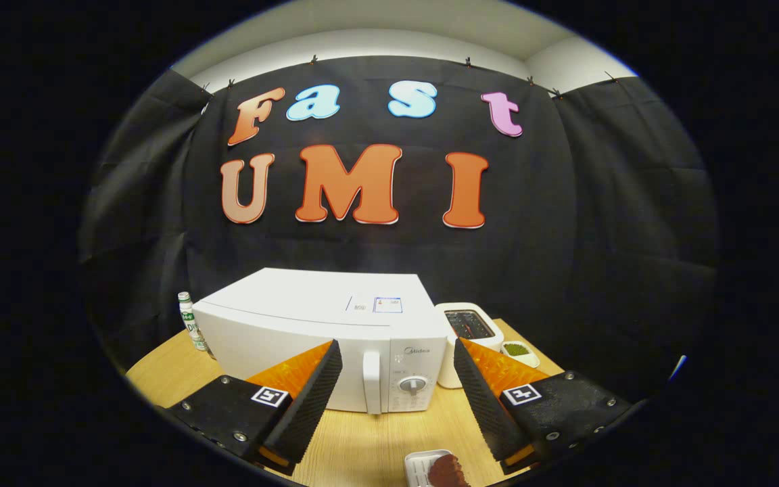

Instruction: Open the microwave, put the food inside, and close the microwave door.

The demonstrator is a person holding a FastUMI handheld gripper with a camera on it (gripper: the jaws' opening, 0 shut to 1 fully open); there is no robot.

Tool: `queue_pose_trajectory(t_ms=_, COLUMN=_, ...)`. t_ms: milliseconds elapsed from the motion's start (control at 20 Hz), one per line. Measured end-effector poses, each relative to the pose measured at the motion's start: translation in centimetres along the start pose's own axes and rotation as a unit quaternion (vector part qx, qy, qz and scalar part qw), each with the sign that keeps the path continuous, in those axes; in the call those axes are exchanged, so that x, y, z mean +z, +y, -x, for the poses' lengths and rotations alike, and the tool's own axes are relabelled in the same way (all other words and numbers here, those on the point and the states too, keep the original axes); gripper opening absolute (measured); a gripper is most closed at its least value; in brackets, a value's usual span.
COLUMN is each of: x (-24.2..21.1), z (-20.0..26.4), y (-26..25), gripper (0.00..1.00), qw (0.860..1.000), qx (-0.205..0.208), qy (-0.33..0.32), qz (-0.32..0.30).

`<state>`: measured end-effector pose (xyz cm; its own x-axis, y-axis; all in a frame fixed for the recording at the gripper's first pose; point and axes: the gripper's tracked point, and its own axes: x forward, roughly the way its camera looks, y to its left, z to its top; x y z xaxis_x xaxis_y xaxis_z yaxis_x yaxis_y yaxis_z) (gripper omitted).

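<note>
A white microwave [308,325] stands on the wooden table [362,439] with its door shut; the vertical door handle [371,382] and a round dial [413,387] face me. The handle lies ahead of my gripper [397,355], between its two fingertips but farther off. My gripper is open wide with nothing between the fingers. A small white tray with dark brown food [445,471] lies on the table below and between the fingers, close to the table's near edge.
A white toaster [468,328] stands right of the microwave, with a small white dish of green stuff [518,352] beside it. A white bottle with a green label [191,323] stands at the microwave's left rear. Black cloth walls close the booth behind.
</note>
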<state>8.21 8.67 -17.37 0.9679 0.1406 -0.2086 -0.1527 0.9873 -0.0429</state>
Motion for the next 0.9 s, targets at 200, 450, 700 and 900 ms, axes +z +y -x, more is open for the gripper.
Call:
queue_pose_trajectory(t_ms=200, x=-5.3, z=-3.1, y=1.6, gripper=0.99, qw=0.998, qx=0.021, qy=0.051, qz=0.011)
queue_pose_trajectory(t_ms=450, x=-9.0, z=-5.7, y=2.2, gripper=0.91, qw=0.996, qx=0.031, qy=0.085, qz=0.011)
queue_pose_trajectory(t_ms=700, x=-10.2, z=-7.6, y=2.9, gripper=0.74, qw=0.995, qx=0.045, qy=0.094, qz=-0.008)
queue_pose_trajectory(t_ms=900, x=-11.8, z=-8.7, y=3.5, gripper=0.50, qw=0.990, qx=0.051, qy=0.124, qz=-0.033)
